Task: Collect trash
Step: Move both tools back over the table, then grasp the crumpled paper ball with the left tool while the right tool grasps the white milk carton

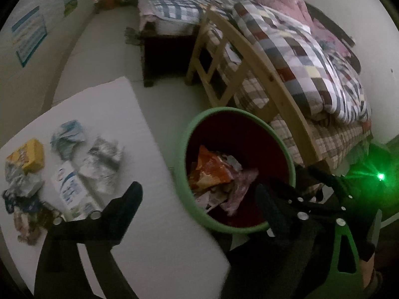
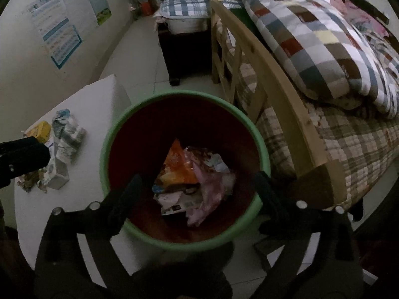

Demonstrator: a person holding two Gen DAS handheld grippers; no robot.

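A green-rimmed bin (image 2: 261,149) with a dark red inside stands on the floor beside a white table (image 2: 99,114). In it lie an orange wrapper (image 2: 178,167), a pink bag (image 2: 212,194) and white paper scraps. My right gripper (image 2: 199,189) hangs open right over the bin, nothing between its fingers. My left gripper (image 1: 199,194) is open too, spanning the table edge and the bin's rim (image 1: 185,196). On the table lie a yellow box (image 1: 27,158), a white-and-blue carton (image 1: 72,189), crumpled wrappers (image 1: 104,157) and more scraps.
A wooden bed frame (image 2: 271,84) with a checked quilt (image 2: 311,39) runs close along the bin's right side. A second bed (image 2: 184,5) and a dark stand (image 2: 179,52) sit further back. Posters (image 2: 57,32) hang on the left wall.
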